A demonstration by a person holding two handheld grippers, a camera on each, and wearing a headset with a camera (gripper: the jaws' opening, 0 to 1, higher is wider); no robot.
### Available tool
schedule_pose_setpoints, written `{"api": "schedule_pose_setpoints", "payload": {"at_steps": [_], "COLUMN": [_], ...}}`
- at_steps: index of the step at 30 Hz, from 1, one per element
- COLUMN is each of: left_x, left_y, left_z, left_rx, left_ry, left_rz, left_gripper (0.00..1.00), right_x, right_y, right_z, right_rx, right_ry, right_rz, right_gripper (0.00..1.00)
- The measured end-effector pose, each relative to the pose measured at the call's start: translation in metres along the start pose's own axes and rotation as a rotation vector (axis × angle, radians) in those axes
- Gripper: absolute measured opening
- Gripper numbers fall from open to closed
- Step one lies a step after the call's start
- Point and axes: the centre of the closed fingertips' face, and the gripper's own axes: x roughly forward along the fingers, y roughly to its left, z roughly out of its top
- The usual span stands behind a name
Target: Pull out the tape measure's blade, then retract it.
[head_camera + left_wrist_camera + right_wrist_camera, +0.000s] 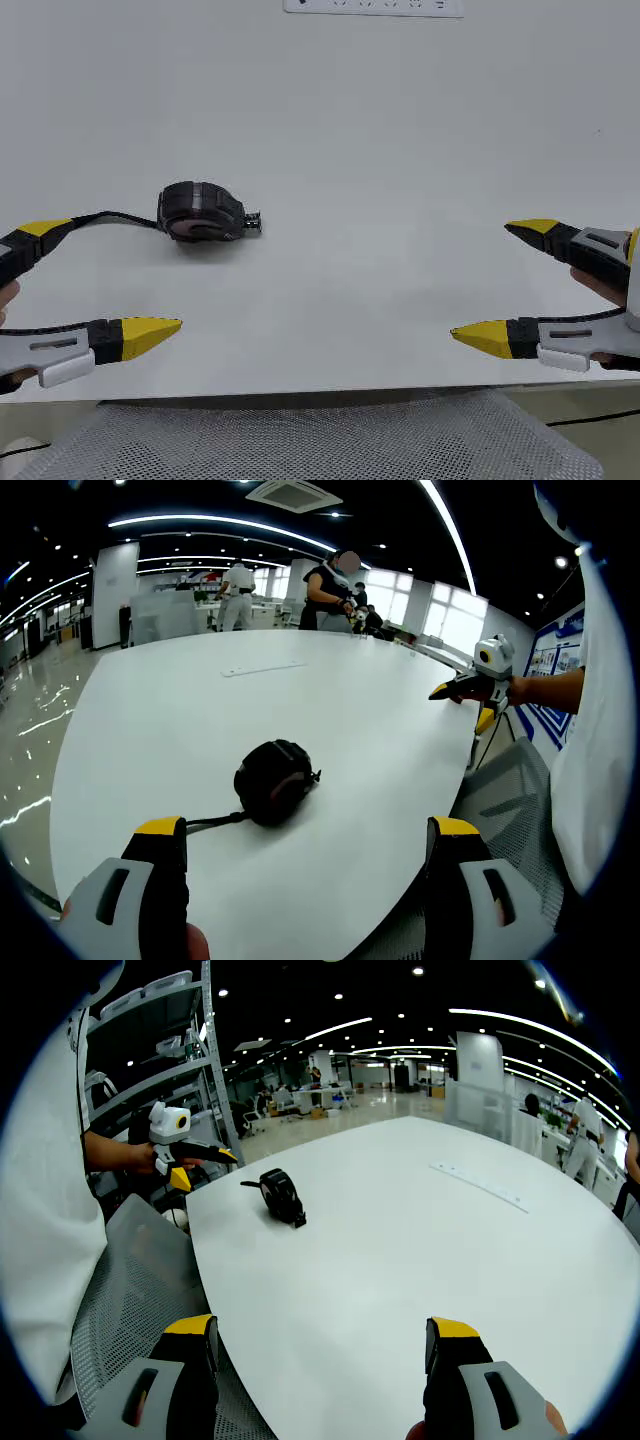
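sitting on the white table, tape measure has its blade fully in, hook toward the right gripper, which is well apart from it. left gripper is near its strap. both grippers spread wide, holding nothing. risk: pulling the hook before the case is pinned would likely drag the whole tape measure.

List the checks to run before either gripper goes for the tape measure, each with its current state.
1. Left gripper open and empty: ok.
2. Right gripper open and empty: ok.
3. Tape measure lying free on the table, nearer the left gripper: ok.
4. Hook seated at the case mouth, facing the right gripper: ok.
5. Lock released: cannot tell.
6. Strap clear of the left gripper's upper jaw: cannot tell; it runs right up to that tip.
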Motion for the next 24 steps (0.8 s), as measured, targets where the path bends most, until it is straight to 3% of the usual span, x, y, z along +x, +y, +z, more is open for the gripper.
{"api": "schedule_pose_setpoints", "payload": {"at_steps": [11, 12, 17, 24], "left_x": [0.0011, -0.0002, 0.0003, 0.0033], "left_y": [0.0033, 0.0068, 0.0059, 0.0066], "left_z": [-0.0006, 0.0035, 0.0044, 0.0079], "left_rx": [-0.009, 0.004, 0.001, 0.018], "left_ry": [0.003, -0.02, -0.014, -0.015], "left_rz": [0.009, 0.028, 0.01, -0.006], "left_gripper": [0.97, 0.96, 0.93, 0.94], "right_x": [0.0016, 0.0019, 0.0023, 0.0054], "right_y": [-0.0014, -0.0006, -0.0045, -0.0039], "right_z": [0.0017, 0.0015, 0.003, 0.0007], "right_rx": [-0.01, -0.006, -0.026, -0.023], "right_ry": [-0.011, -0.01, -0.017, -0.004], "right_rz": [0.005, 0.009, -0.01, 0.009], "right_gripper": [0.88, 0.87, 0.86, 0.87]}}
